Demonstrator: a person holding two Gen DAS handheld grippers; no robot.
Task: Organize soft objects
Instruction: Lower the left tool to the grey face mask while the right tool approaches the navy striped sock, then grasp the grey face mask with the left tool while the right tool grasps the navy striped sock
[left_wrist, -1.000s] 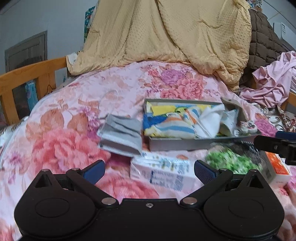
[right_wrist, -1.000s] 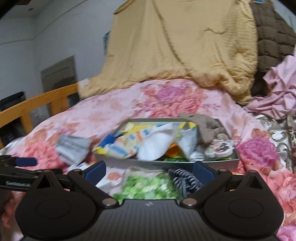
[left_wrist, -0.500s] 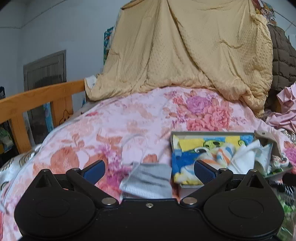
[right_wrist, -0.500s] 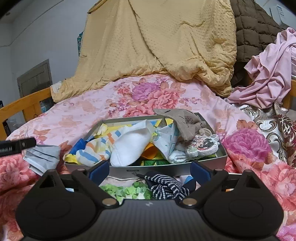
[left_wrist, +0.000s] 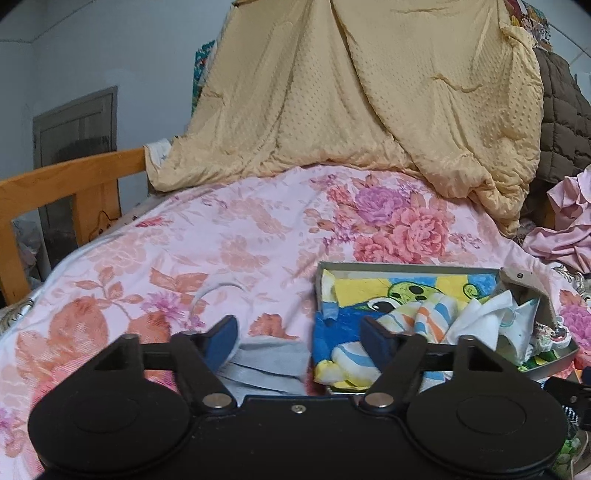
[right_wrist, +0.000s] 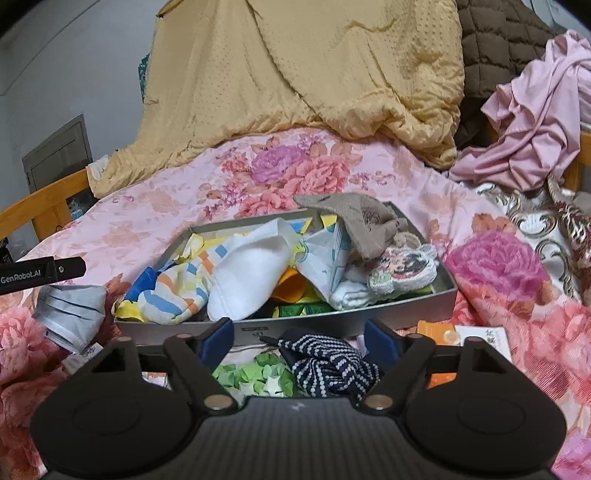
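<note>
A grey tray (right_wrist: 332, 322) on the floral bed holds several soft things: a striped cloth (right_wrist: 177, 291), a white sock (right_wrist: 247, 280), a brown sock (right_wrist: 365, 221) and a cartoon patch (right_wrist: 404, 271). It also shows in the left wrist view (left_wrist: 406, 266). My left gripper (left_wrist: 299, 339) is open, just above a grey face mask (left_wrist: 266, 365) left of the tray; the mask also shows in the right wrist view (right_wrist: 70, 310). My right gripper (right_wrist: 299, 341) is open, over a navy dotted sock (right_wrist: 328, 365) and green paper stars (right_wrist: 255, 376) in front of the tray.
A yellow quilt (right_wrist: 314, 74), a brown quilt (right_wrist: 506, 40) and pink clothes (right_wrist: 532, 122) are heaped behind. A wooden bed rail (left_wrist: 62, 184) runs along the left. An orange and white box (right_wrist: 465, 339) lies at the right of the tray.
My left gripper has moved forward and down, its jaws narrowing around the grey mask. My right gripper has come closer over the navy sock and narrowed a little.
</note>
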